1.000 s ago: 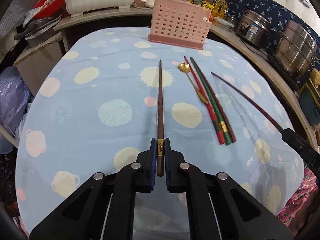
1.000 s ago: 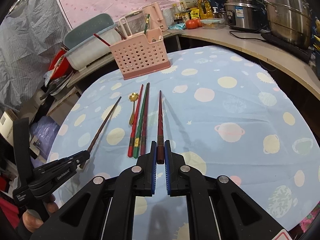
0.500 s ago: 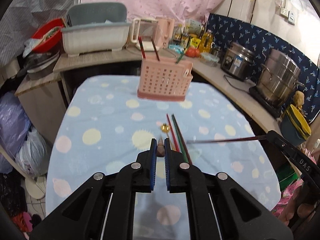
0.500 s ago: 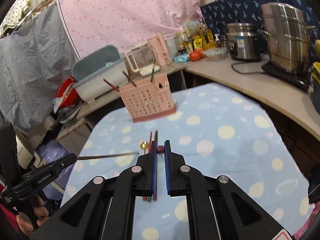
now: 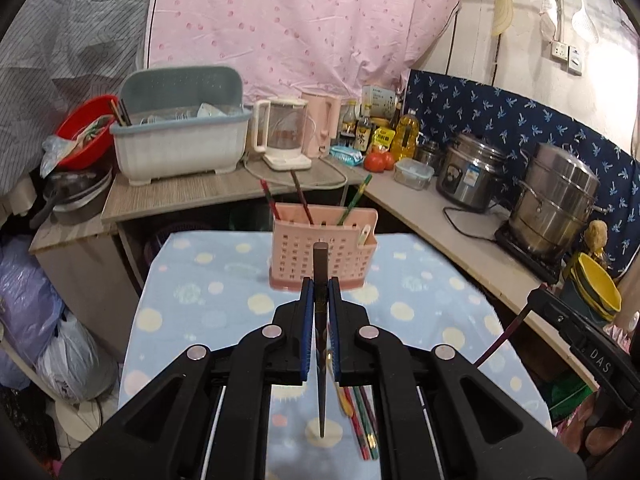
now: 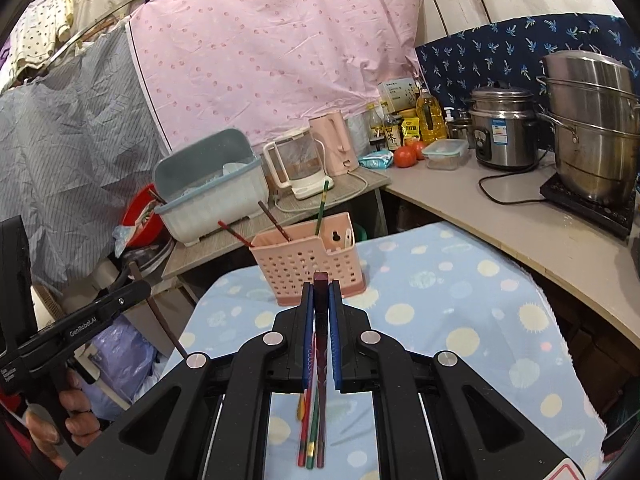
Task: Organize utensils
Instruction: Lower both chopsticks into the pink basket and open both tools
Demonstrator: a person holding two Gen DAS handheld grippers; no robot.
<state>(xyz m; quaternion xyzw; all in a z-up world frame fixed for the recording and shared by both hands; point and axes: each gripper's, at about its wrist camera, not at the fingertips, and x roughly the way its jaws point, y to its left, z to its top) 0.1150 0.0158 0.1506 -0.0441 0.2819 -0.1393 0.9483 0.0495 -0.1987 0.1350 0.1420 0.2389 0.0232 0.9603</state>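
Blue cloth with pale dots covers the table (image 5: 192,312), and a cluttered counter (image 5: 180,194) with a dish rack and steel pots runs behind it under a pink curtain. A second ago both grippers sat low with their chopsticks lying along the cloth; now both are raised and the sticks stand nearly upright. At lower centre of the left view, the left gripper (image 5: 319,330) is clamped on a dark brown chopstick (image 5: 320,264), its tip hanging toward the cloth. At lower centre of the right view, the right gripper (image 6: 319,332) is pinched tight on a dark red chopstick (image 6: 321,284). The pink holder (image 5: 324,252) stands at centre frame in both views, already holding a few sticks. That lift suggests both picks succeeded and the carry to the holder comes next. Three chopsticks (image 6: 310,436) and a gold spoon (image 6: 301,408) lie on the cloth beneath the grippers, not yet sorted.
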